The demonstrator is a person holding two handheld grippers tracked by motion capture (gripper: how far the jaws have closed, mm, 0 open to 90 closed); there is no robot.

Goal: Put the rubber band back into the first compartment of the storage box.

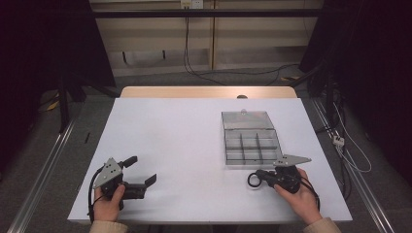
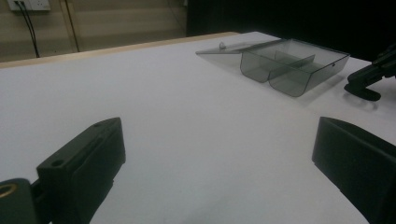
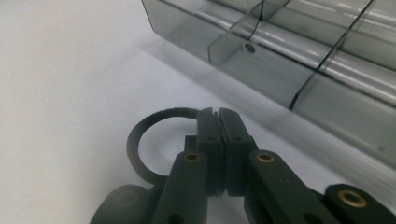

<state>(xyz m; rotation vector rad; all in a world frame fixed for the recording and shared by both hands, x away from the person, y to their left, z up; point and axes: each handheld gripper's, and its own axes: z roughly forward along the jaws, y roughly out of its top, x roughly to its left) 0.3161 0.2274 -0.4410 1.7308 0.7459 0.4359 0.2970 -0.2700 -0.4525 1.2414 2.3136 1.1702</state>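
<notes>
The right claw sits near the right front corner of the white bench, its jaws pressed together on a thin black rubber ring. In the right gripper view the ring curls out to the left of the closed jaws, pinched at its edge, and lies low over the bench top; whether it is lifted clear or resting I cannot tell. Just beyond it stands the smoky transparent plastic organiser box, divided into small compartments, its hinged lid thrown open and lying flat toward the far edge of the bench. The near wall of the box is just ahead of the ring.

My reading is that the ring is gripped and the lid is open, so what is left is to carry the ring over the near wall and let it go into one of the compartments. The compartments look empty, as far as the tinted plastic allows.

The left claw rests near the left front corner, well apart from the box, jaws spread wide and holding nothing. The bench between the claws is bare, so only the box's own near wall stands in the ring's way. Cables trail on the floor beyond the far edge.
</notes>
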